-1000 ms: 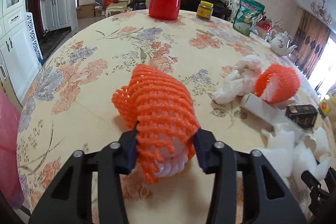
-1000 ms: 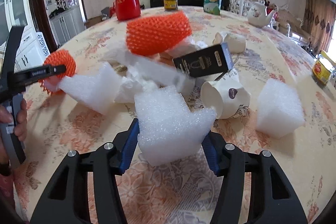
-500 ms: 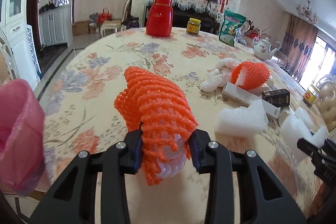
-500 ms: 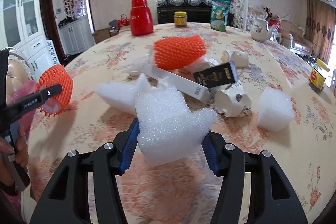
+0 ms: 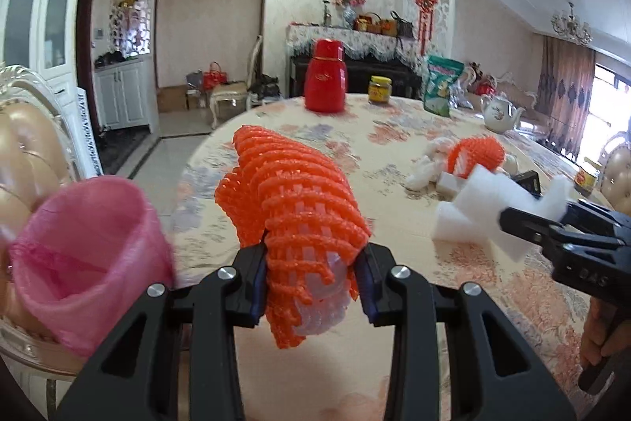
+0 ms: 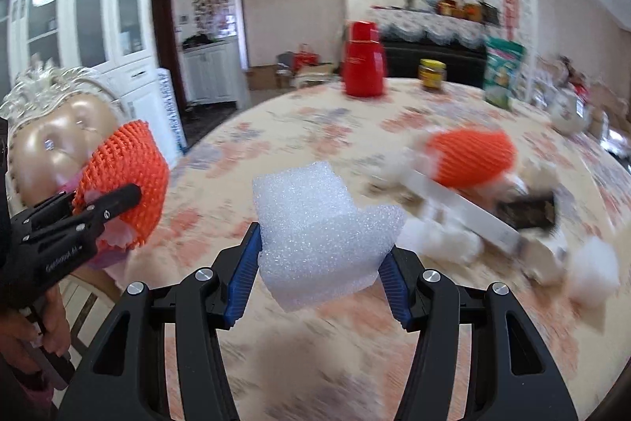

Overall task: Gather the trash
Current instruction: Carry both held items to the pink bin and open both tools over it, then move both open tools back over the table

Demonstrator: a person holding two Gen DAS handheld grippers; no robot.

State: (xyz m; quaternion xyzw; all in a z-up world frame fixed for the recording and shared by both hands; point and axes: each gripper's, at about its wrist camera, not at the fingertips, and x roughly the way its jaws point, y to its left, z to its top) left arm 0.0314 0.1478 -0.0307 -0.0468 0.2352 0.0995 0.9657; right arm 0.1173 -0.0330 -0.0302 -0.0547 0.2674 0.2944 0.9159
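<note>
A: Left gripper (image 5: 313,285) is clamped on the orange foam net (image 5: 292,208), blue pads squeezing its lower end, carried in the air at the table's near edge.

B: And the pink trash bag (image 5: 84,259) gapes open just to its left, in front of the cream chair (image 5: 23,160).

A: Right gripper (image 6: 319,273) pinches the white foam block (image 6: 315,223) between its pads, lifted off the floral tablecloth (image 6: 315,137).

B: On the table behind: a second orange net (image 6: 471,154), a long white box (image 6: 461,210), a black box (image 6: 526,210), loose white foam pieces (image 6: 591,263). Far side, the red thermos (image 5: 326,75) and yellow-lidded jar (image 5: 379,89).
</note>
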